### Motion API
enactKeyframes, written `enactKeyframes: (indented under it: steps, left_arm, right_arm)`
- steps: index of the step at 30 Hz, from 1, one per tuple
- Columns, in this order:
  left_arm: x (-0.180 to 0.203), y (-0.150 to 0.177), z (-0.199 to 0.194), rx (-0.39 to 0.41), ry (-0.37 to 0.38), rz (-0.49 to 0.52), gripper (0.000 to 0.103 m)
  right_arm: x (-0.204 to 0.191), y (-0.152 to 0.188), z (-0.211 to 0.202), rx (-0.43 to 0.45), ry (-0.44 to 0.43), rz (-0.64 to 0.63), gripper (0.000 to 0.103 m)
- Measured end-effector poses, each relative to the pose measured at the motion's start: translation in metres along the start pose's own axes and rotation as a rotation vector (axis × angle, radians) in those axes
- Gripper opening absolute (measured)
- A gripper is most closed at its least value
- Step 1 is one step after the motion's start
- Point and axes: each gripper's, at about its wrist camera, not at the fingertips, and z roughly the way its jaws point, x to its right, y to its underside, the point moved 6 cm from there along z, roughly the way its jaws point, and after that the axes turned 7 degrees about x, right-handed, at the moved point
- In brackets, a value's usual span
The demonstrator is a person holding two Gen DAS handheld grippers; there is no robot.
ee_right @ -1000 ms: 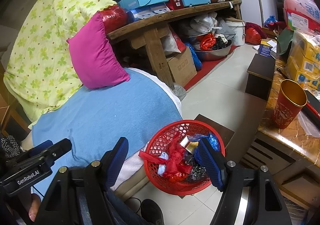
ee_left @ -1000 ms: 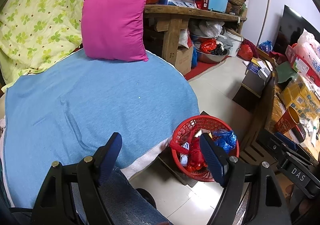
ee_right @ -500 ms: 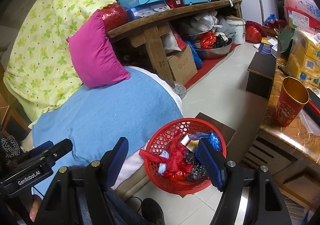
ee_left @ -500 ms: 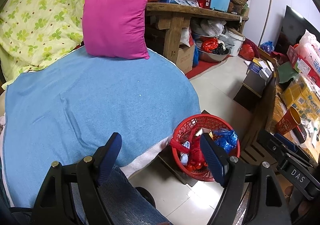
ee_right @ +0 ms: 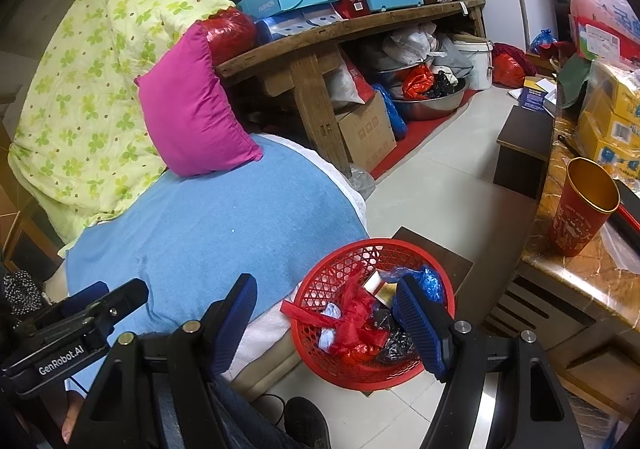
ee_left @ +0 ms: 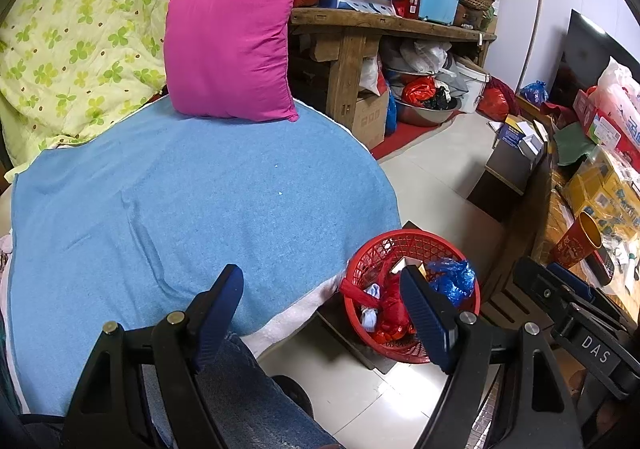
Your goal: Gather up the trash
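**Hovering over the bin, both grippers empty**

Holding both tools above the bed edge, the person sits with a jeans-clad knee between the fingers in each view. Left gripper (ee_left: 320, 313) — jaws wide, nothing between the pads. Right gripper (ee_right: 326, 319) — also wide, also empty.

Bin (ee_right: 332, 273): red mesh basket on the tiled floor, touching or just beside the corner of the bed, on a dark mat. Placement reads as deliberate: within reach of the seated person, so trash lifted off the bed can be dropped without standing. Contents visible from the right wrist: red bag (ee_right: 352, 323), blue bag (ee_right: 424, 281), a dark crumpled bag, a white scrap, a small gold-topped box (ee_right: 380, 287). Bin is partly full, nothing spilling over the rim.

Blanket (ee_left: 180, 201) — blue, flat, only two pale specks on it; too small to tell what they are. Pillow (ee_left: 232, 49) stands propped at the head against the quilt (ee_left: 72, 29). No obvious loose trash on the bed.

Side table at right carries a red cup (ee_right: 580, 209) near its edge, with boxes behind; whether any of that counts as trash cannot be told.

Judgement: open jaws over a loaded bin suit either a finished drop or a search for the next piece. Collection looks well along.
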Motion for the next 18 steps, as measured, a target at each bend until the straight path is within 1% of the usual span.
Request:
enactKeyframes:
  steps: [18]
  left_arm:
    - [0.0030, -0.0003, 0.0008, 0.001, -0.004, 0.006, 0.081]
  right_arm:
    - [-0.0001, -0.0004, 0.0016, -0.005, -0.002, -0.002, 0.075]
